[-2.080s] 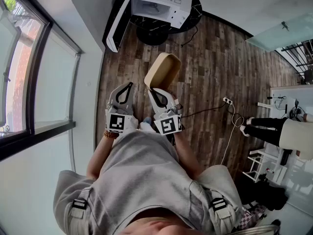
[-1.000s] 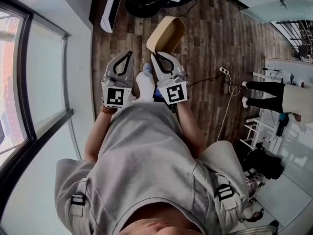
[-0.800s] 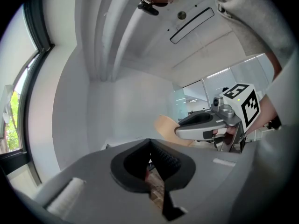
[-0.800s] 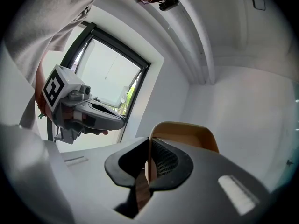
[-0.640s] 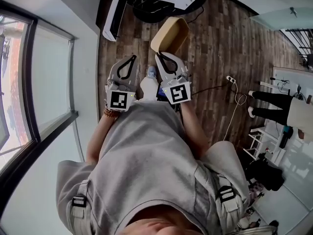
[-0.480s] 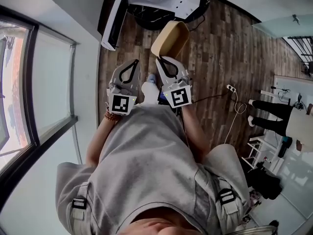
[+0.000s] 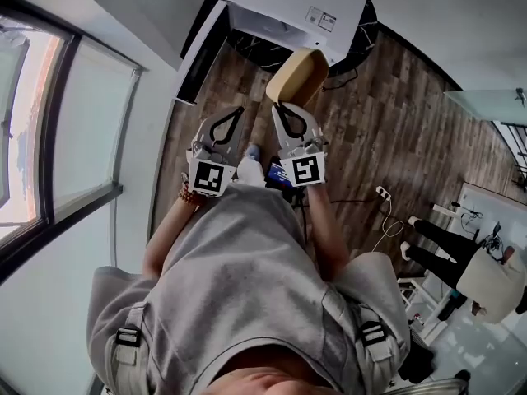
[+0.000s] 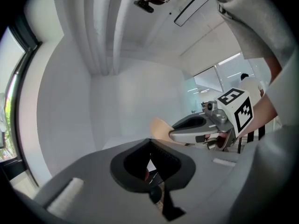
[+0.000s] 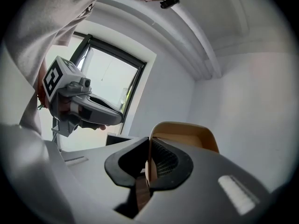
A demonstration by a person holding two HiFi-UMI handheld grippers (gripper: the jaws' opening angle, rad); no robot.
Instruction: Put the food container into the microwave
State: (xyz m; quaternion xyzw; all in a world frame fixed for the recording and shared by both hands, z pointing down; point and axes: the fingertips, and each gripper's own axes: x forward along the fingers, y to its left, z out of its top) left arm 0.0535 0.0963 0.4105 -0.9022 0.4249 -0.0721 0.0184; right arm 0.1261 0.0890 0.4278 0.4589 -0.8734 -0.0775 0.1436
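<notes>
A white microwave (image 7: 296,11) stands at the top of the head view, its door (image 7: 200,54) swung open to the left. My right gripper (image 7: 285,105) is shut on the rim of a tan food container (image 7: 298,76), held tilted just in front of the microwave's right front. In the right gripper view the container (image 9: 187,134) rises past the jaws of the right gripper (image 9: 148,160), which pinch its wall. My left gripper (image 7: 228,120) hangs beside it, shut and holding nothing. The left gripper view shows the left gripper (image 8: 150,143) closed and the container (image 8: 159,127) off to the right.
The microwave sits on a black round stand (image 7: 247,46) over a wooden floor (image 7: 387,130). A window (image 7: 49,122) and white wall run along the left. A power strip with a cable (image 7: 381,194) lies on the floor at right, near a standing person (image 7: 469,266).
Both grippers and the container have come closer to the microwave, which now shows more fully at the top of the head view. The right gripper's hold on the container is unchanged.
</notes>
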